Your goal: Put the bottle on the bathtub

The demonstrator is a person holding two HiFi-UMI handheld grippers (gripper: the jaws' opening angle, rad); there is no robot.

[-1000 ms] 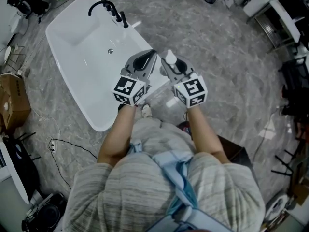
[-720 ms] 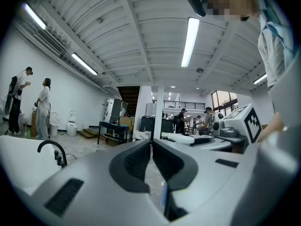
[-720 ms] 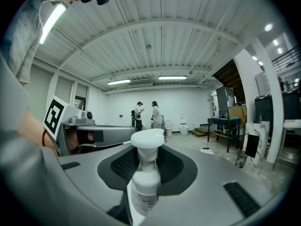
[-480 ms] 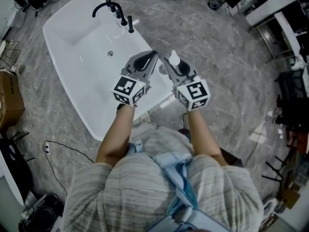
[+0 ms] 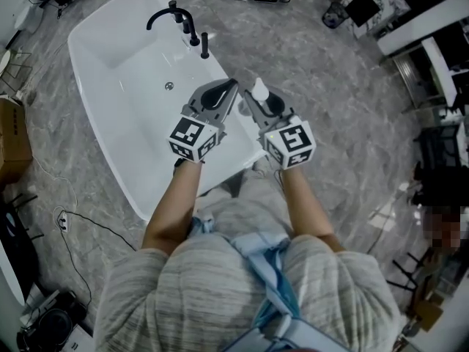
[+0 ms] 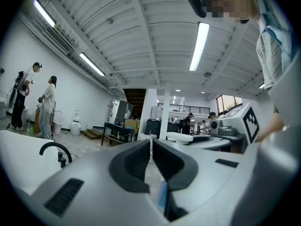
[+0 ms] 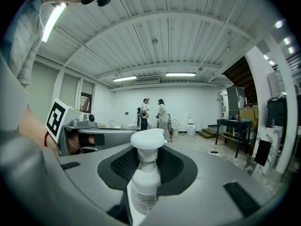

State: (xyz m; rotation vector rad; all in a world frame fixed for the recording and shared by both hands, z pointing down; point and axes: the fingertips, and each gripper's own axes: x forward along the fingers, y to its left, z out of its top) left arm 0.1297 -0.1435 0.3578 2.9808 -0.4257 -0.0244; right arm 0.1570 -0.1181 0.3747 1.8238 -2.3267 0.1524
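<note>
A white pump bottle [image 7: 145, 178] stands between the jaws of my right gripper [image 7: 146, 166], which is shut on it; in the head view the bottle's cap [image 5: 259, 89] pokes up from the right gripper [image 5: 258, 100]. My left gripper [image 5: 223, 91] is held beside it, jaws shut with nothing between them [image 6: 151, 154]. Both hang over the near right rim of the white bathtub [image 5: 139, 72], which has a black tap [image 5: 176, 17] at its far end. In the left gripper view the tub's rim [image 6: 19, 149] and the tap [image 6: 56, 150] show at lower left.
Grey marbled floor surrounds the tub. A cardboard box [image 5: 15, 134] stands at the left, cables [image 5: 73, 222] trail on the floor, and desks and racks [image 5: 432, 57] line the right. Two people [image 7: 153, 111] stand far off by toilets.
The view has shifted slightly; the tub sits a little lower and nearer under the grippers. Both grippers keep their pose, the bottle still held.
</note>
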